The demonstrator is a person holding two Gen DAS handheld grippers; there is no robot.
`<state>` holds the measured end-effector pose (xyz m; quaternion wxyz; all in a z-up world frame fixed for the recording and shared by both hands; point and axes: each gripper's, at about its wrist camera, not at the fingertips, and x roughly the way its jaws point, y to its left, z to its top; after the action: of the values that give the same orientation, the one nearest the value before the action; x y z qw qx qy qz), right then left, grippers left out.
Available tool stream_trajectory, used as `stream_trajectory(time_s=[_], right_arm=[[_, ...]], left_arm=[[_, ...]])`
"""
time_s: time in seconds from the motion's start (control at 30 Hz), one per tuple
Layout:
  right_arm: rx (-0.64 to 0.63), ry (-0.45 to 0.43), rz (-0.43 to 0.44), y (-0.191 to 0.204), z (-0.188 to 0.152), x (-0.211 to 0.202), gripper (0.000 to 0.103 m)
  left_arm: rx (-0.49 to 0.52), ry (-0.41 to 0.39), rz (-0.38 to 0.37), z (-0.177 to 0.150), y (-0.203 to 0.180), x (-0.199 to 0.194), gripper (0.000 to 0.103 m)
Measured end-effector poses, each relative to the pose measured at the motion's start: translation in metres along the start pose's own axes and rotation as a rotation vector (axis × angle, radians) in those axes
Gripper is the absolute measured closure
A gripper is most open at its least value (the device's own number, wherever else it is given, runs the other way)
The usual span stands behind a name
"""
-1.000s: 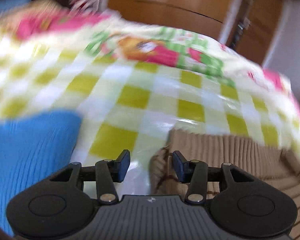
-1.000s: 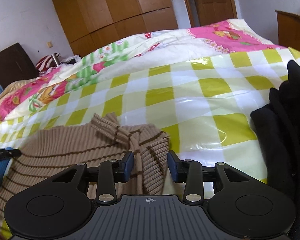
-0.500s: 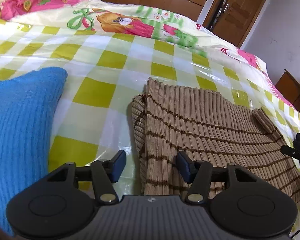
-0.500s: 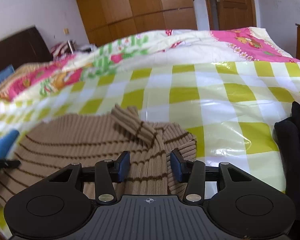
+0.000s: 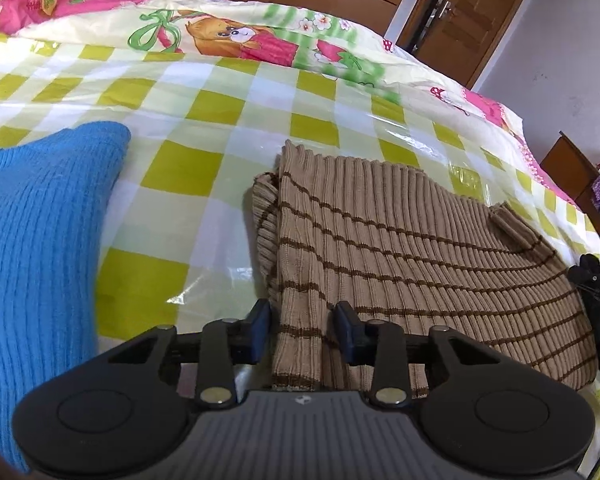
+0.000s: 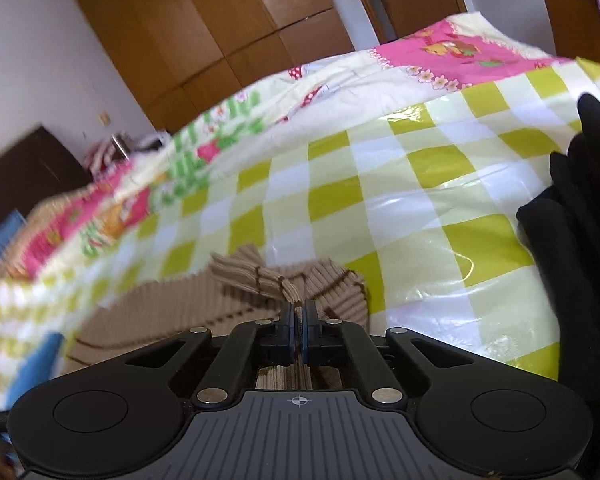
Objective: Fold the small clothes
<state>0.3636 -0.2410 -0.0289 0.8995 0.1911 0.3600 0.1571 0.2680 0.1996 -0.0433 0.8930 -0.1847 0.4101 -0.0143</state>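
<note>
Right gripper [image 6: 299, 316] now clamped on sweater [image 6: 332, 288] fold, jaws just closed. Left gripper [image 5: 302, 328] narrowed, sweater [image 5: 400, 248] edge between pads, grip uncertain. Blue knit [image 5: 32, 240] at 9 o'clock.

A sweater [image 5: 400, 248] lies on a bed's checked sheet [image 5: 220, 92], a knit [image 5: 32, 240] to its left, a quilt [image 5: 228, 36] behind, dark clothes [image 6: 572, 208] right.
</note>
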Motion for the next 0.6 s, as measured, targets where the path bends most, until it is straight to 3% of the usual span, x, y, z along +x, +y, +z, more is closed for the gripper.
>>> stream_trajectory(time_s=[0.03, 0.13, 0.2, 0.3, 0.37, 0.4, 0.6], right_arm=[[-0.004, 0.006, 0.009, 0.000, 0.001, 0.001, 0.093], [-0.045, 0.020, -0.021, 0.004, 0.000, 0.012, 0.090], [-0.032, 0.067, 0.006, 0.004, -0.001, 0.024, 0.084], [-0.076, 0.093, -0.028, 0.011, -0.005, 0.037, 0.082], [-0.092, 0.090, -0.043, 0.014, -0.006, 0.036, 0.091], [-0.076, 0.086, -0.030, 0.014, -0.005, 0.032, 0.097], [0.077, -0.017, 0.094, 0.002, 0.002, -0.026, 0.098]], left_arm=[[-0.007, 0.005, -0.007, -0.001, 0.001, 0.000, 0.055], [-0.010, 0.012, -0.011, -0.005, 0.002, 0.000, 0.051], [-0.013, 0.025, -0.022, -0.006, 0.002, 0.002, 0.045], [0.003, 0.028, -0.009, -0.007, 0.000, 0.002, 0.045], [0.018, 0.031, -0.001, -0.007, -0.002, 0.000, 0.051], [0.012, 0.033, -0.014, -0.007, -0.001, -0.002, 0.061], [-0.030, 0.011, -0.040, -0.013, 0.007, -0.019, 0.070]])
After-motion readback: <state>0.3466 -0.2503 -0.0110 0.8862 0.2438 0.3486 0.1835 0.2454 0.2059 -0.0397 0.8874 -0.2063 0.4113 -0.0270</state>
